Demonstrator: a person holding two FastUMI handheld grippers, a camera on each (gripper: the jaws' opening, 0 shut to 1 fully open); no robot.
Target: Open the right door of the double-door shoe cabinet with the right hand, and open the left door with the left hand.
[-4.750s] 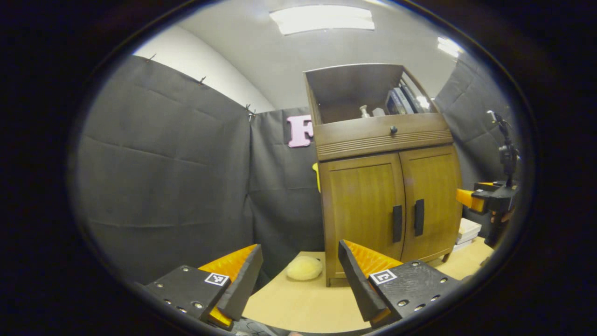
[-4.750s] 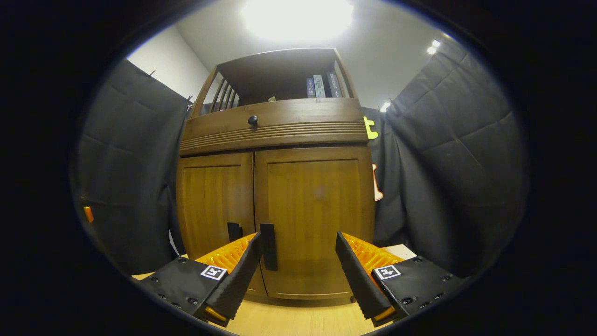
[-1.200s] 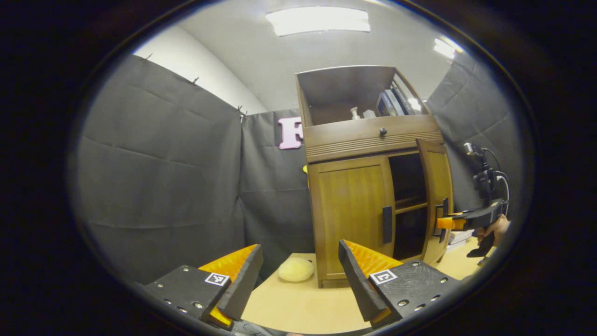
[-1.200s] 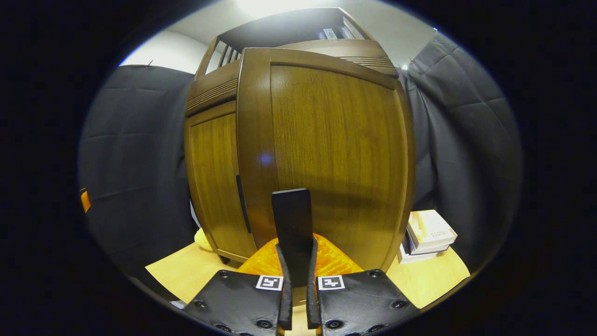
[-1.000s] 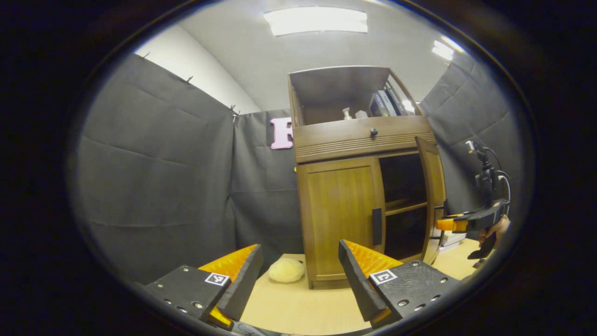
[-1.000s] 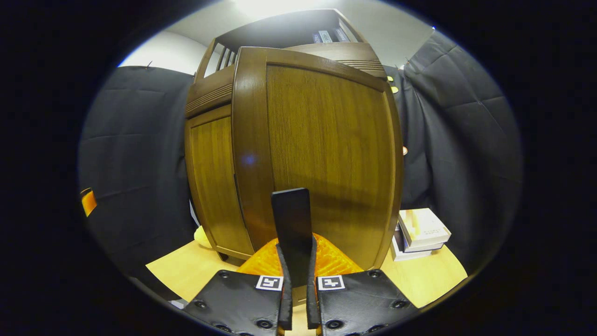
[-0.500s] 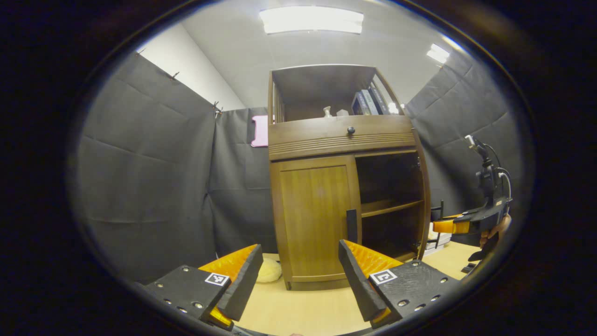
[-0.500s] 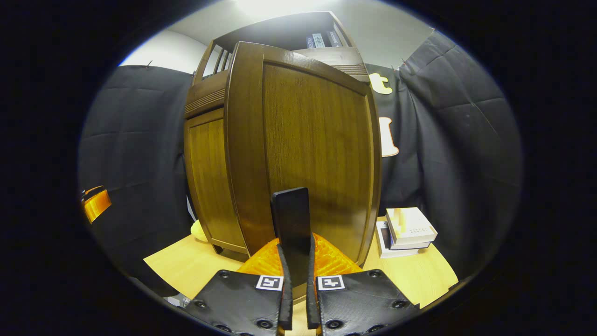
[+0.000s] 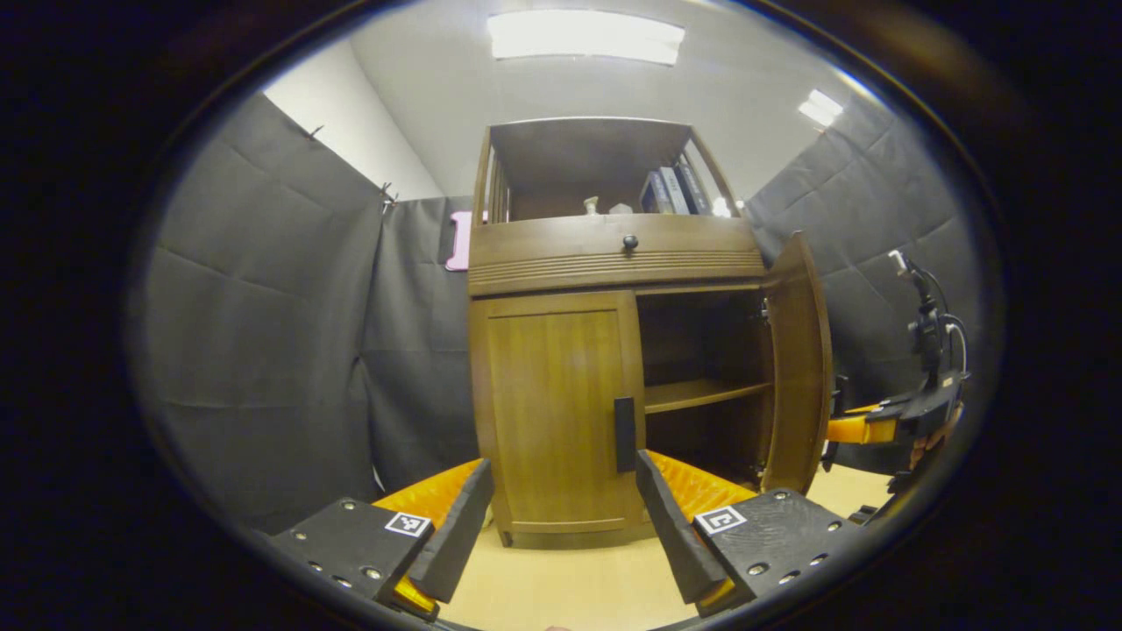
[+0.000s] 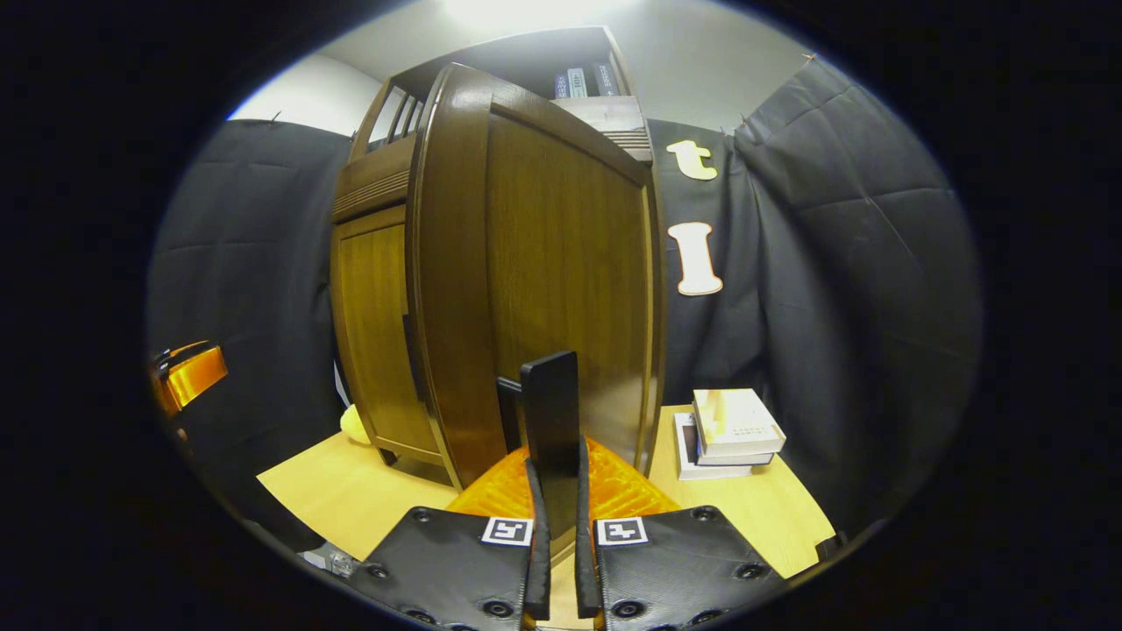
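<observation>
right gripper clamping upright handle, right door swung outward

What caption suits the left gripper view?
Open left gripper faces the closed left door; right door stands open.

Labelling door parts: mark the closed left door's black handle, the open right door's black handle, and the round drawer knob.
Closed left door's black handle [image 9: 623,434], left gripper view, mid-bar.
Open right door's black handle [image 10: 550,412], right gripper view, bar above the fingers.
Round drawer knob [image 9: 629,241], left gripper view, knob face.
</observation>
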